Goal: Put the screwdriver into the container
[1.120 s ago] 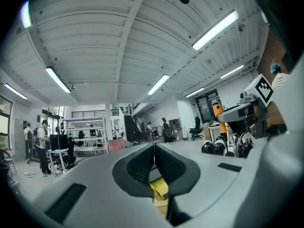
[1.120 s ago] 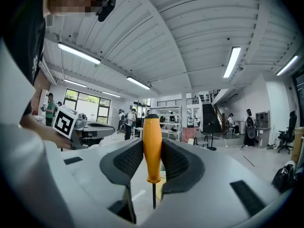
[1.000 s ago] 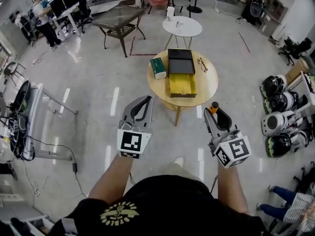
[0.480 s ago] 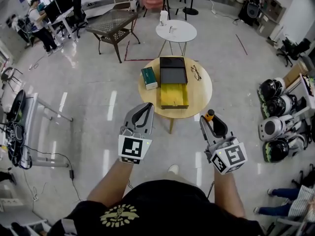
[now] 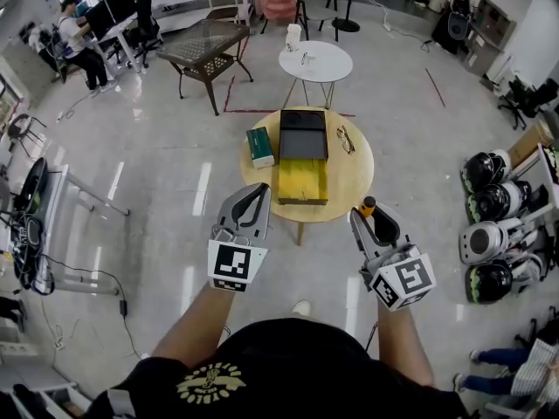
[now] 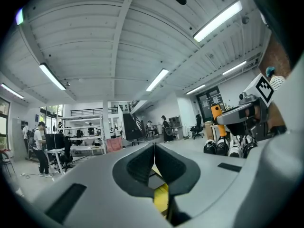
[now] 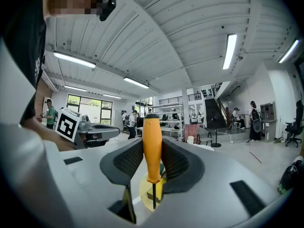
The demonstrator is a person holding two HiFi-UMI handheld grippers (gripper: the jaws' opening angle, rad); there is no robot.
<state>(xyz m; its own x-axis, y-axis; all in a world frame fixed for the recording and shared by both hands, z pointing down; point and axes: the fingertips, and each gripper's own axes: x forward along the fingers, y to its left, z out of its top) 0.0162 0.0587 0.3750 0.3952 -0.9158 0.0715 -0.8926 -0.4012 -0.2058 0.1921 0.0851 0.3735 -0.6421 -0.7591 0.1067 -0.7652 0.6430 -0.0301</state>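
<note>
A round wooden table [image 5: 349,177] carries the container, a black case [image 5: 303,133] with a yellow drawer [image 5: 301,180] pulled out toward me. The screwdriver [image 7: 152,146] has an orange handle and a thin dark shaft pointing down. My right gripper [image 7: 152,151] is shut on that handle. In the head view the right gripper [image 5: 361,214] hovers off the table's near right edge, the orange handle [image 5: 368,205] sticking up from it. My left gripper [image 5: 260,188] is shut and holds nothing, near the table's front left edge; its jaws meet in the left gripper view [image 6: 153,152].
A green box [image 5: 259,147] and a pair of glasses [image 5: 346,140] lie on the wooden table. Behind it stand a small white round table [image 5: 318,61] and a dark lattice table [image 5: 207,40]. Helmets on a rack [image 5: 487,201] are at the right, a cart [image 5: 39,221] at the left.
The wooden table and drawer have drawn closer below the grippers as the person stepped forward. Both grippers keep the same pose, the right still holding the screwdriver.
</note>
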